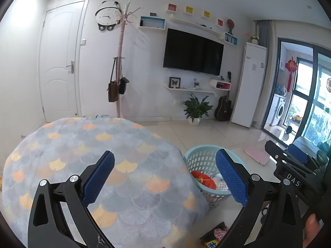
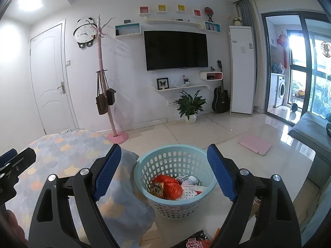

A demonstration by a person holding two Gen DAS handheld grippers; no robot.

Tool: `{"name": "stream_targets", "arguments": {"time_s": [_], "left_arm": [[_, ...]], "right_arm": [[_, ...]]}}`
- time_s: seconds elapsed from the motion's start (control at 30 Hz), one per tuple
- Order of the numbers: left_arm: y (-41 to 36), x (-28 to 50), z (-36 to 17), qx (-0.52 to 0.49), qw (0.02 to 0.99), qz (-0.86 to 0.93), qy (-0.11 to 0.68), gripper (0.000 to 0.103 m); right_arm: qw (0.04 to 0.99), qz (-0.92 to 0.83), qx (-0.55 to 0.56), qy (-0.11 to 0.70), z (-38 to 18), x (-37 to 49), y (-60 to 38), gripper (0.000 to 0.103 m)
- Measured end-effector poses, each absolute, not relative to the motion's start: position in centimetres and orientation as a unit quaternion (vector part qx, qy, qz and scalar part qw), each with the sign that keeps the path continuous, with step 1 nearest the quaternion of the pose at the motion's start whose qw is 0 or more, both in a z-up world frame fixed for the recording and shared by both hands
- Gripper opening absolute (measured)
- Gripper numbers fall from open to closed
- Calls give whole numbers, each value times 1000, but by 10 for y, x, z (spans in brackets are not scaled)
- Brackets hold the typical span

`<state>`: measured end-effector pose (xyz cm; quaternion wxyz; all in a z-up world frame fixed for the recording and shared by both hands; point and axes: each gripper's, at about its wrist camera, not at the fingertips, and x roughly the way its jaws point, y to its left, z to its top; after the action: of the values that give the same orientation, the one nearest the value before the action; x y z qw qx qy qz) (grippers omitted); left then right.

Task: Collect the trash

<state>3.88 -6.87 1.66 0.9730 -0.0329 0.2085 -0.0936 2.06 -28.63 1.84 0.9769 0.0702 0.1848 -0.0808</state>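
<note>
Left gripper and right gripper: jaws wide apart, nothing held. Basket on floor beside blanket, holding orange bag. Snack wrapper on floor near lens, half out of frame: blind reach likely misses; thin foil may slip between pads.

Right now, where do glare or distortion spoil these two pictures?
Left wrist view: fisheye bends the door, and the ceiling corner is washed out. Right wrist view: the ceiling light blows out, the floor mirrors the window, and the basket stays sharp.
</note>
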Motion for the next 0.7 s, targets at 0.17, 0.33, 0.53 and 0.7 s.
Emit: {"name": "stream_targets", "arguments": {"time_s": [0.17, 0.33, 0.53, 0.7], "left_arm": [[-70, 38, 18, -22, 975, -93, 202, 95], [-71, 37, 18, -14, 976, -91, 198, 95], [-72, 37, 17, -14, 976, -91, 199, 95], [-70, 38, 17, -13, 975, -91, 201, 95]], "right_arm": [[977, -80, 72, 184, 20, 21, -286, 81], [977, -82, 74, 181, 22, 21, -286, 81], [977, -83, 75, 182, 22, 20, -287, 81], [976, -84, 76, 185, 19, 20, -287, 81]]}}
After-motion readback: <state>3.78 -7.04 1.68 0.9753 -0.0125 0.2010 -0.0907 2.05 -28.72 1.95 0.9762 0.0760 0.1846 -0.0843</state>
